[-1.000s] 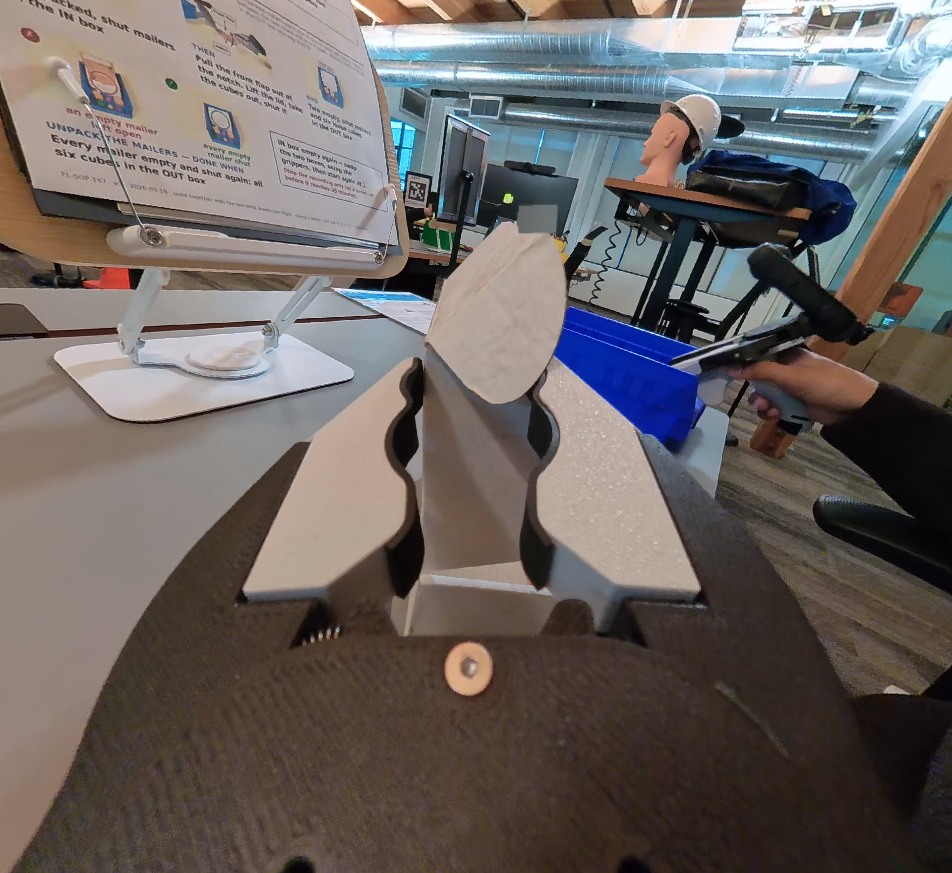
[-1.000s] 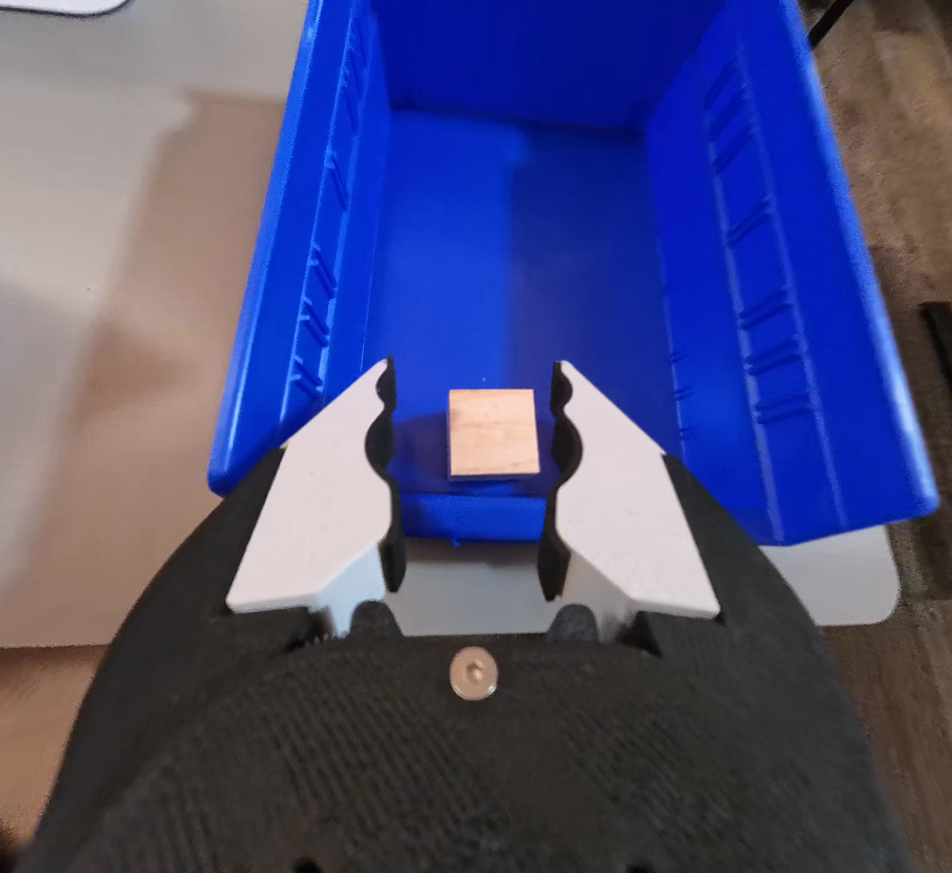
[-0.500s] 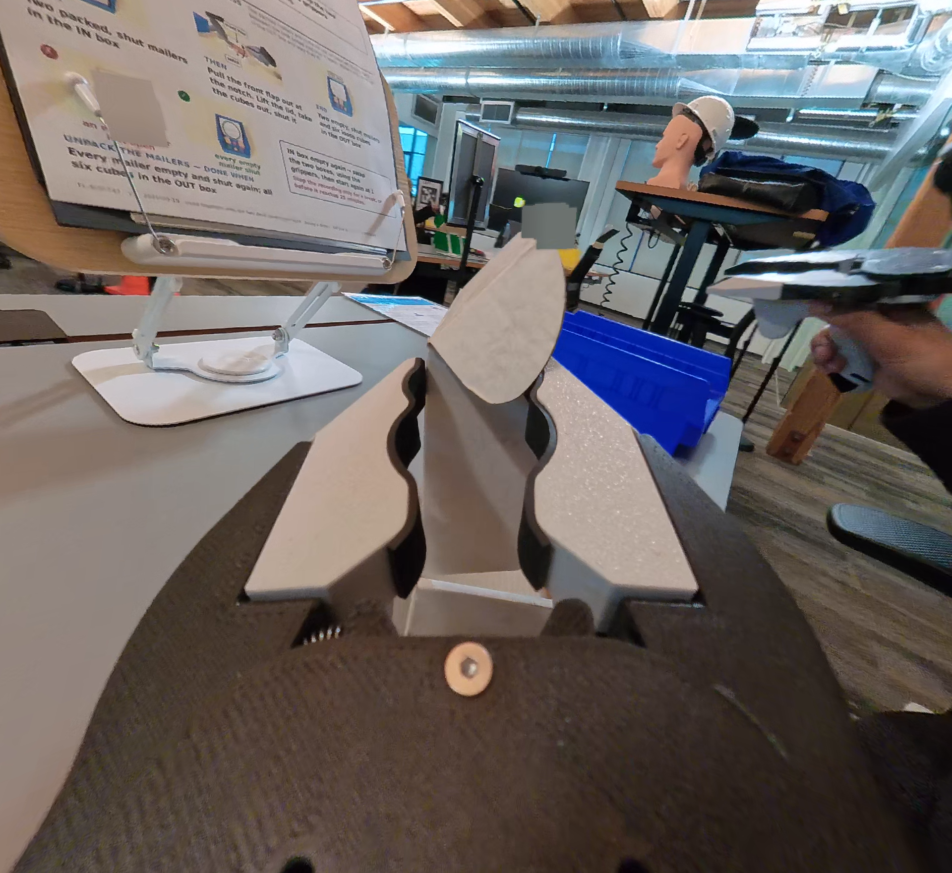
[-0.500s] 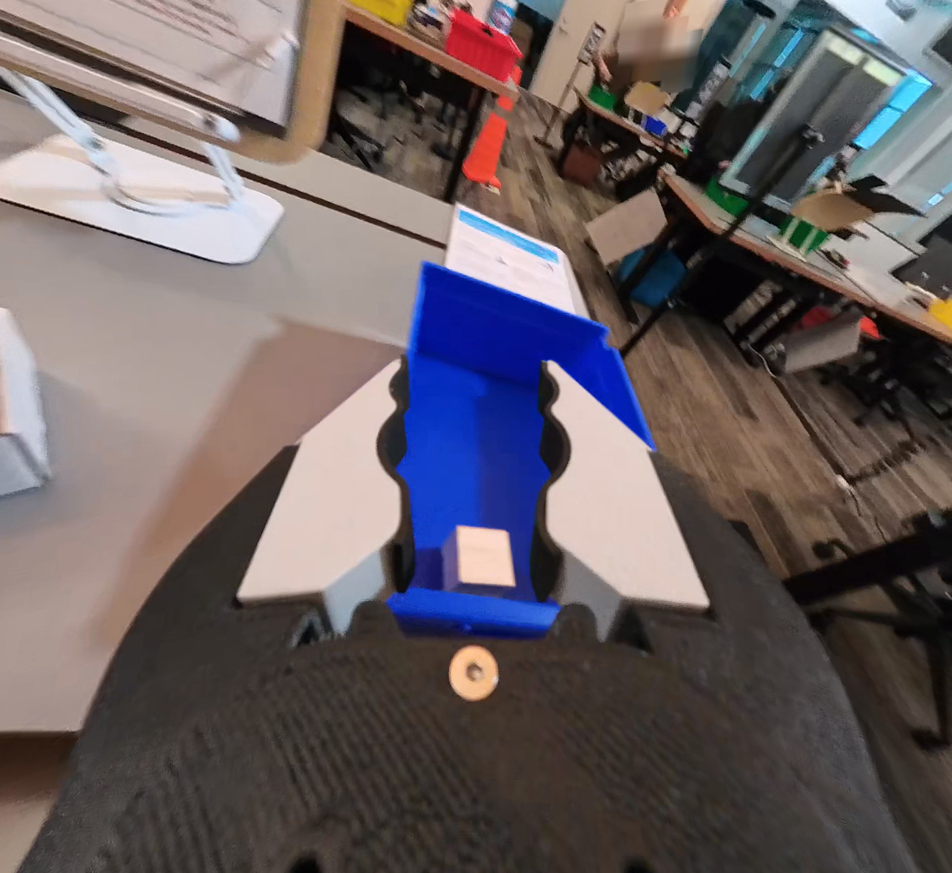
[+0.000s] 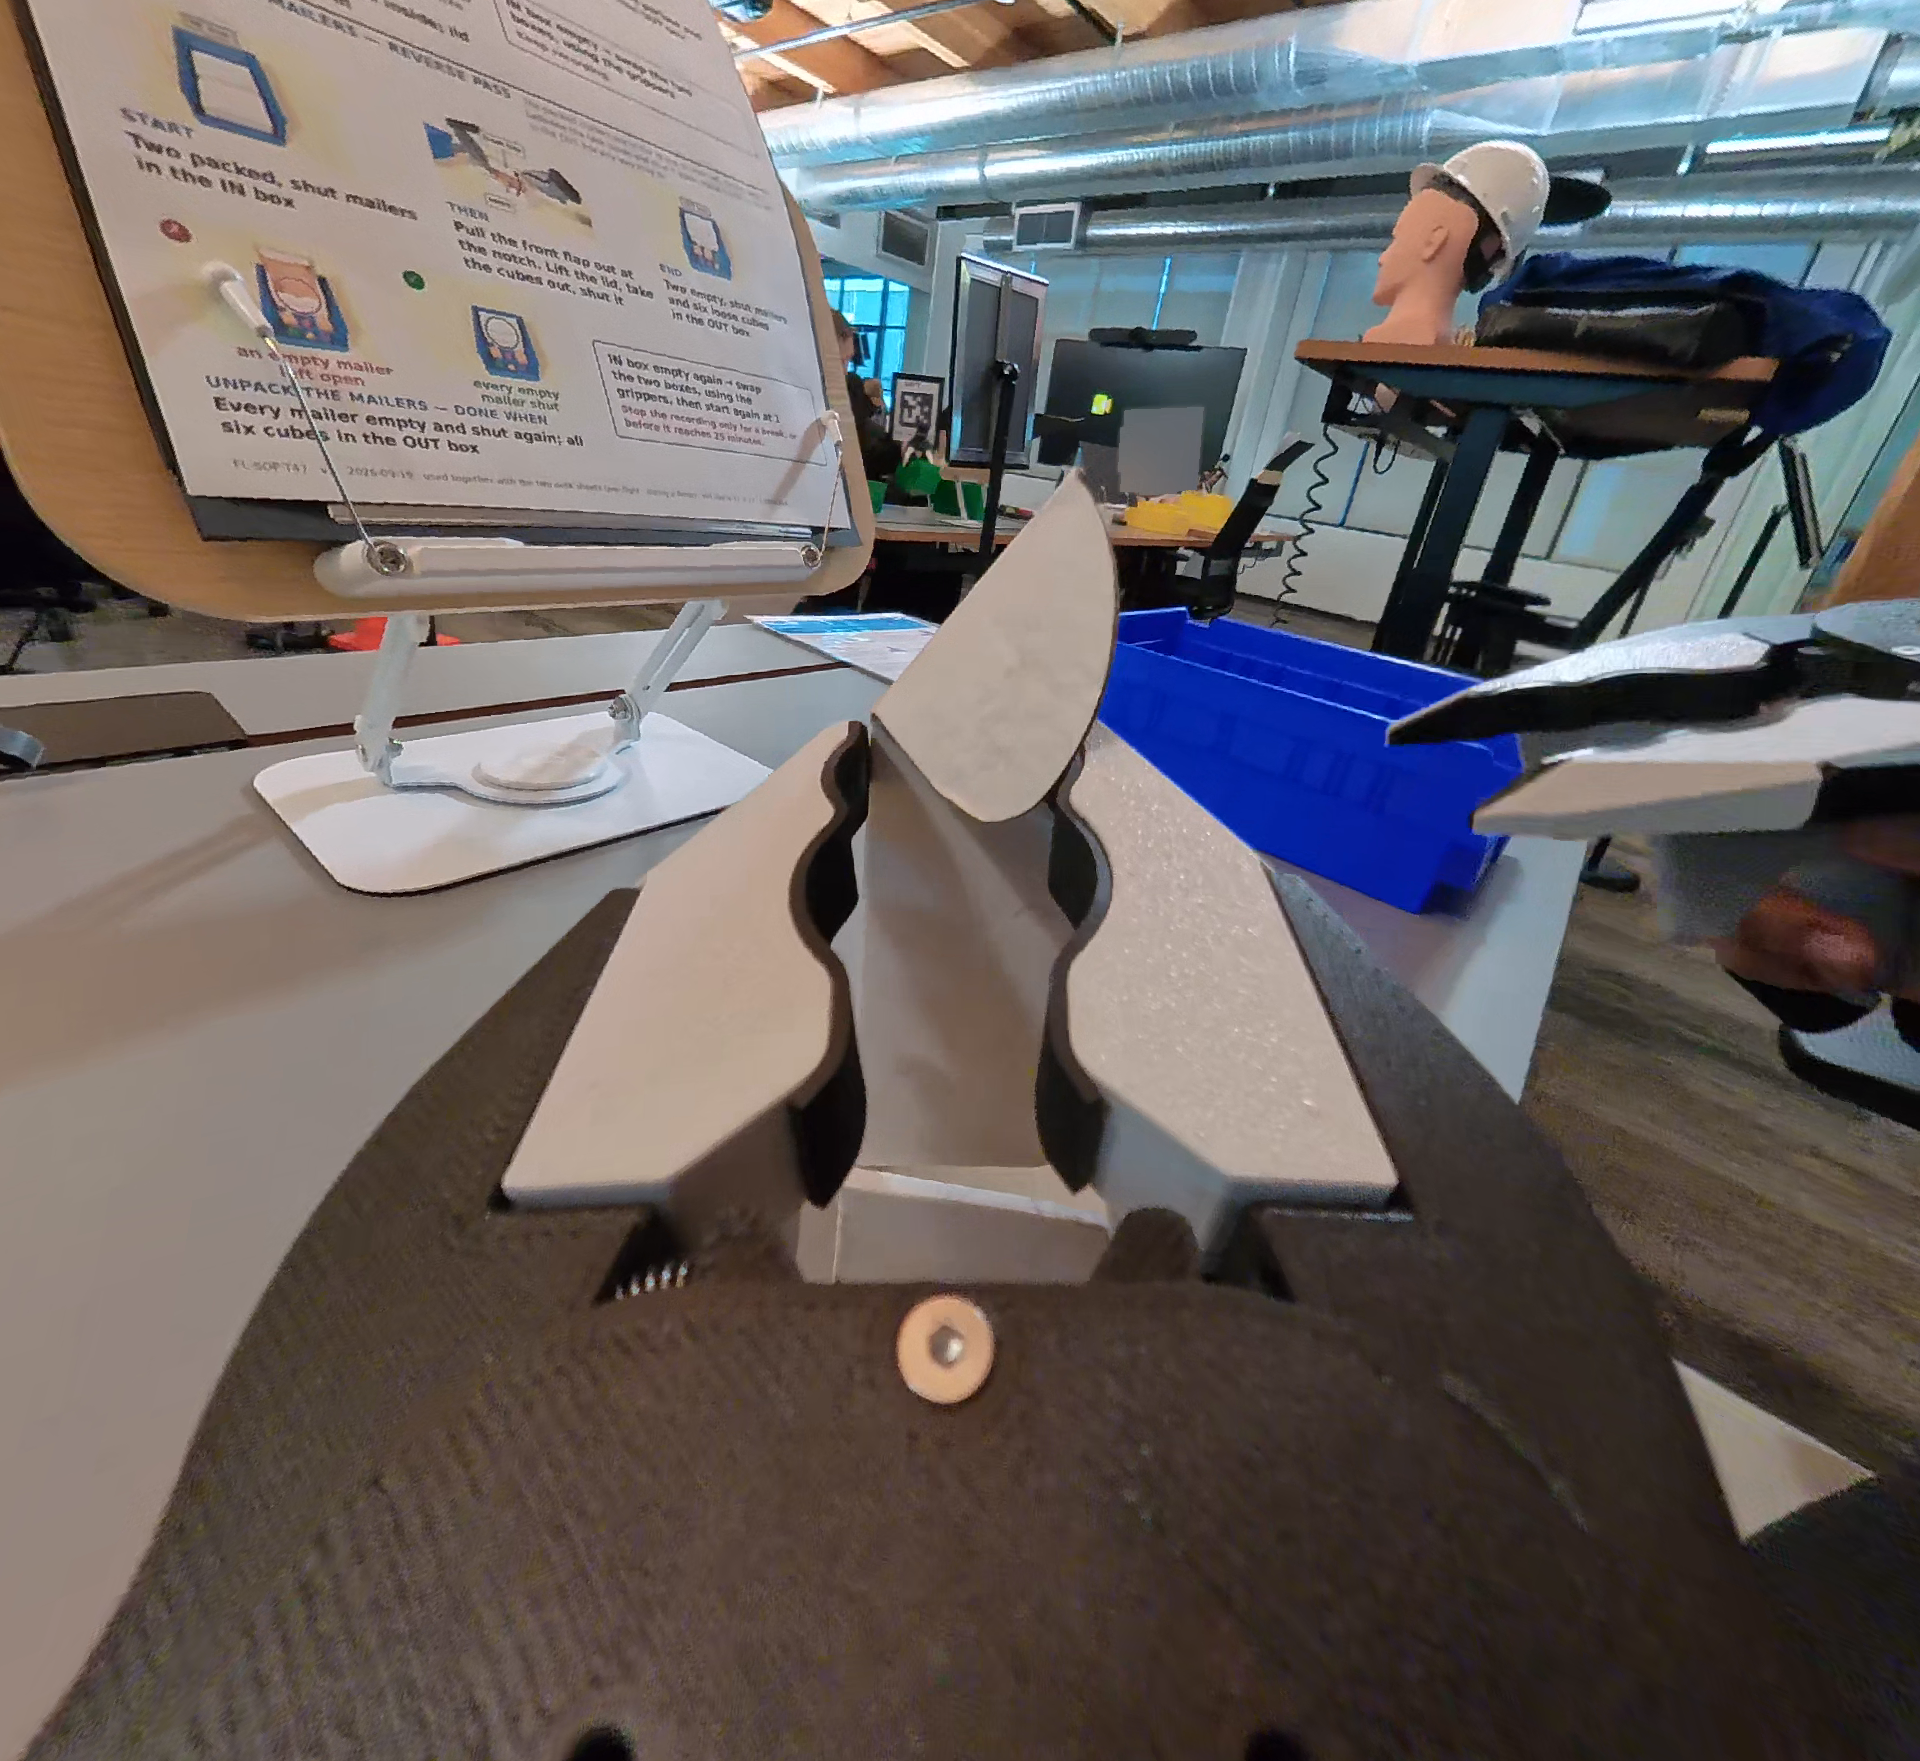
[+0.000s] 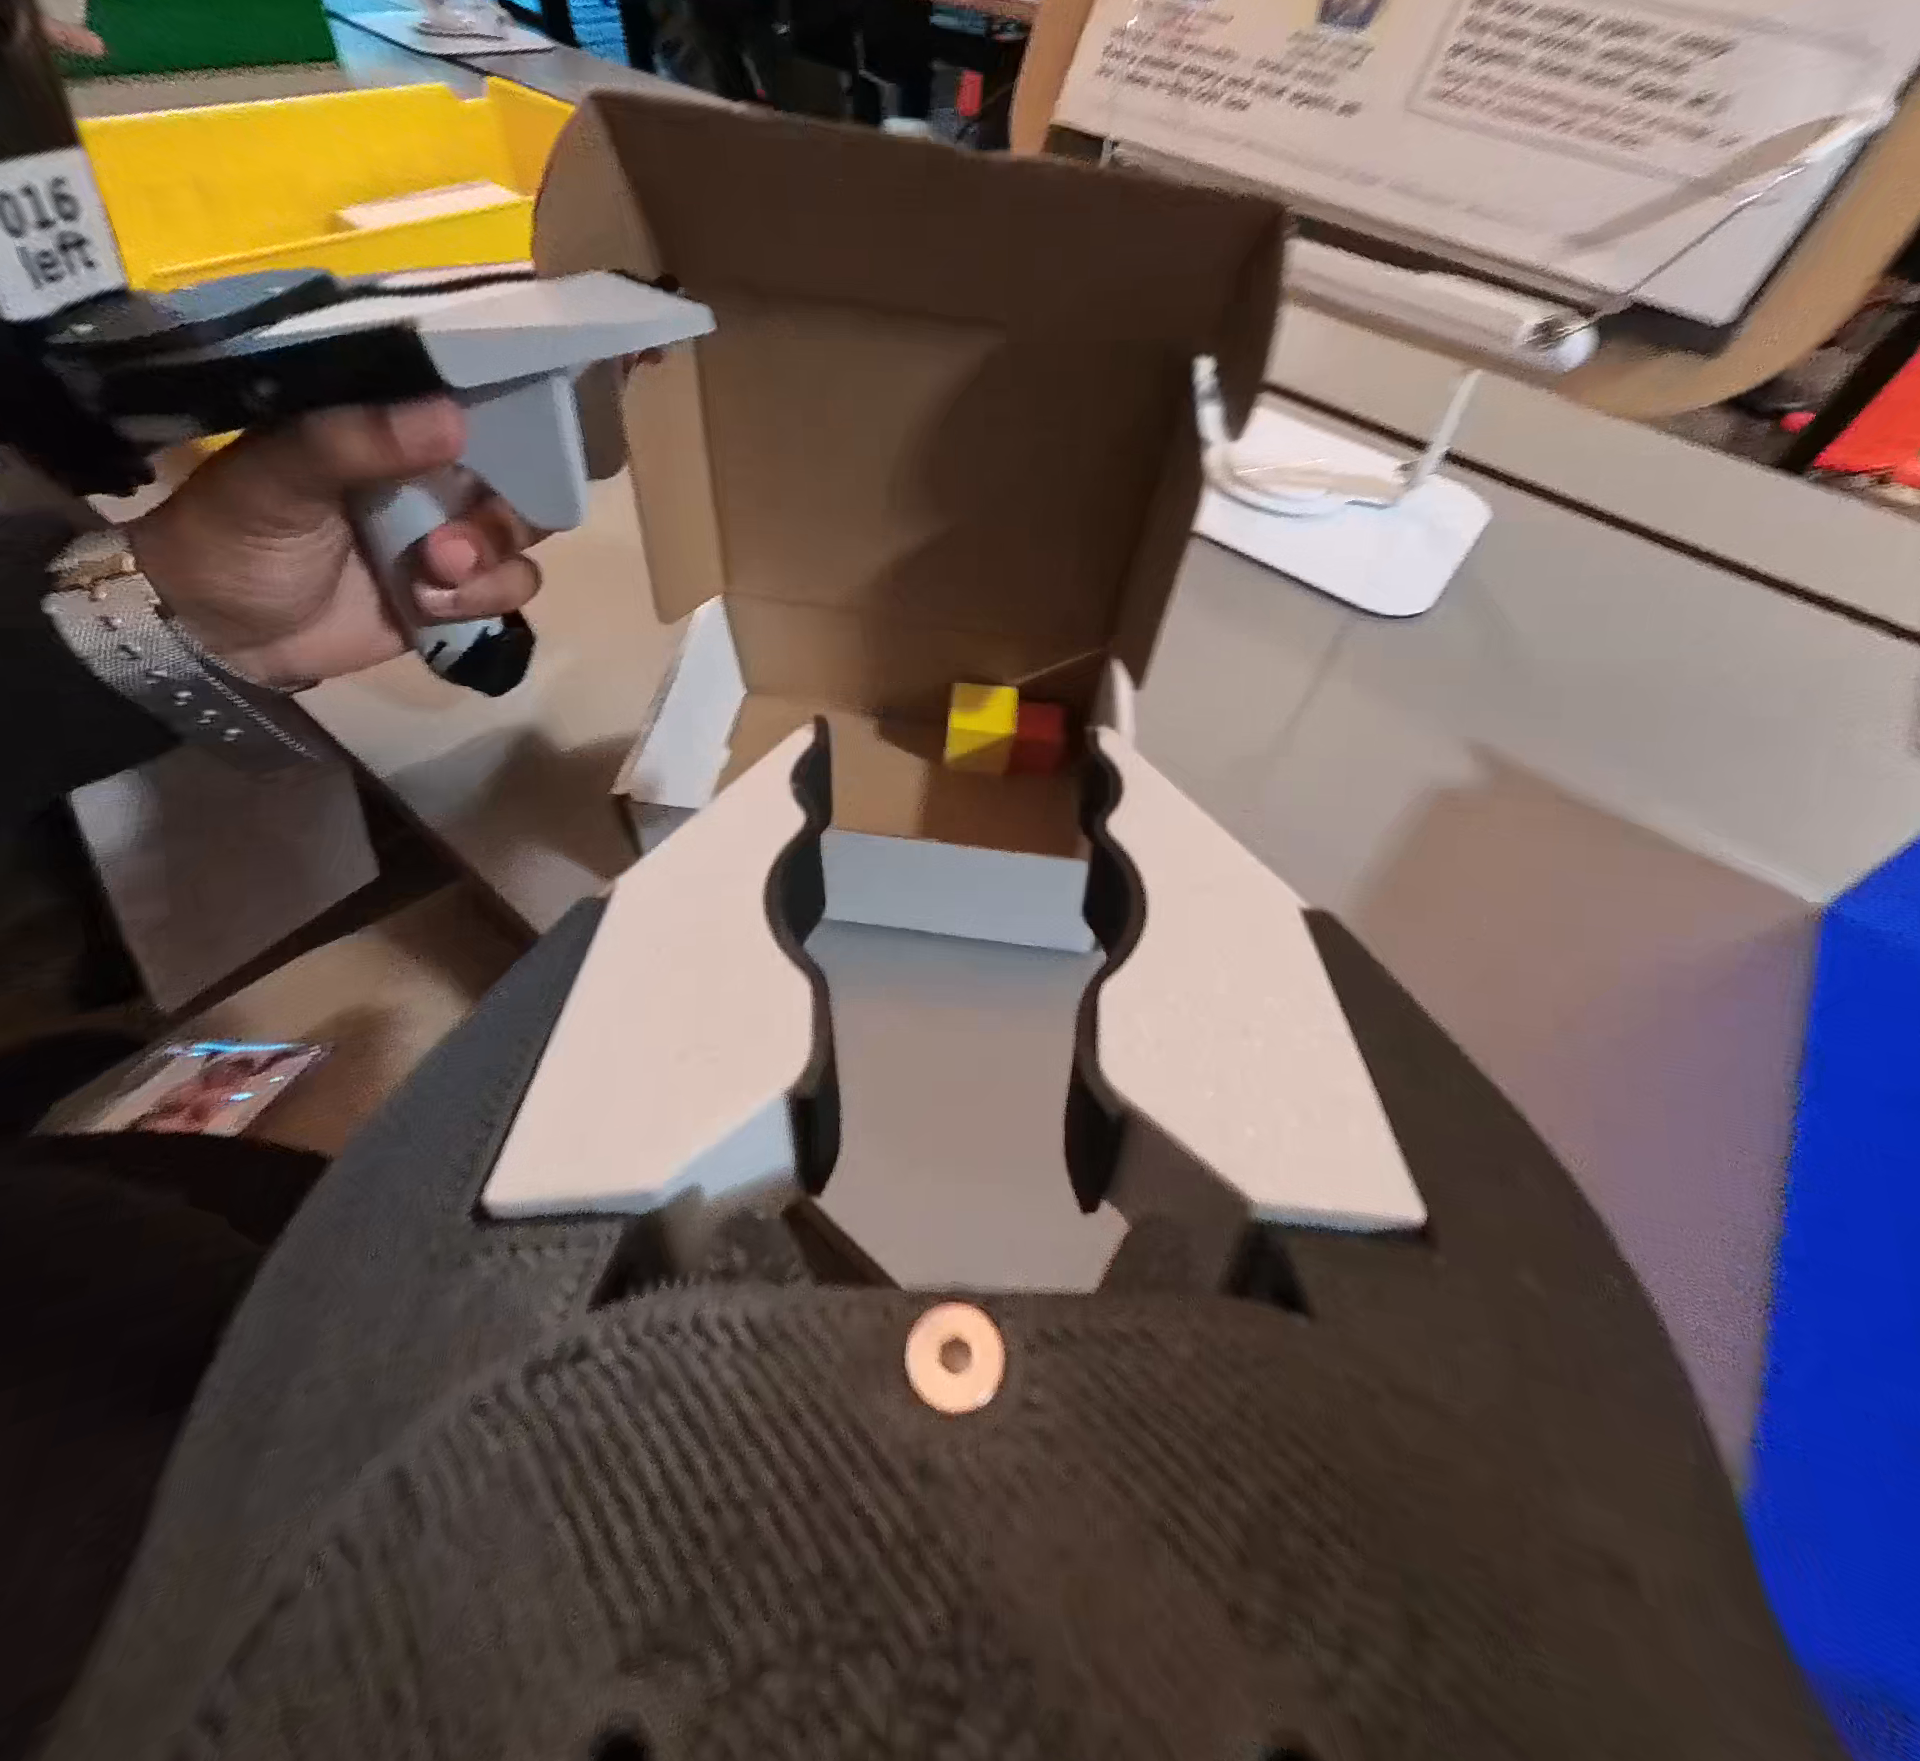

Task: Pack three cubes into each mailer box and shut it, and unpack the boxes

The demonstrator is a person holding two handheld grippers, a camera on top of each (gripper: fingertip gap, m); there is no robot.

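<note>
The white mailer box [image 6: 956,890] stands open on the grey table, its brown lid [image 6: 914,340] raised. A yellow cube [image 6: 982,724] and a red cube [image 6: 1039,737] sit together at the back of the box. My left gripper [image 5: 961,755] is shut on the lid's white side flap [image 5: 997,672] and holds the lid up. It also shows at the lid's left edge in the right wrist view [image 6: 644,329]. My right gripper [image 6: 951,745] is open and empty, just in front of the box. It shows at the right of the left wrist view [image 5: 1439,776].
A blue bin [image 5: 1299,735] stands at the table's right end, and also shows in the right wrist view [image 6: 1860,1192]. A yellow bin [image 6: 260,173] holding a pale box sits behind the left gripper. A document stand [image 5: 499,797] is at the back of the table. From either gripper's tips it is about 15 cm to the yellow cube [image 6: 982,724].
My right gripper has swung left, from over the blue bin where a wooden cube lay, to face the open mailer. My left gripper has kept hold of the lid.
</note>
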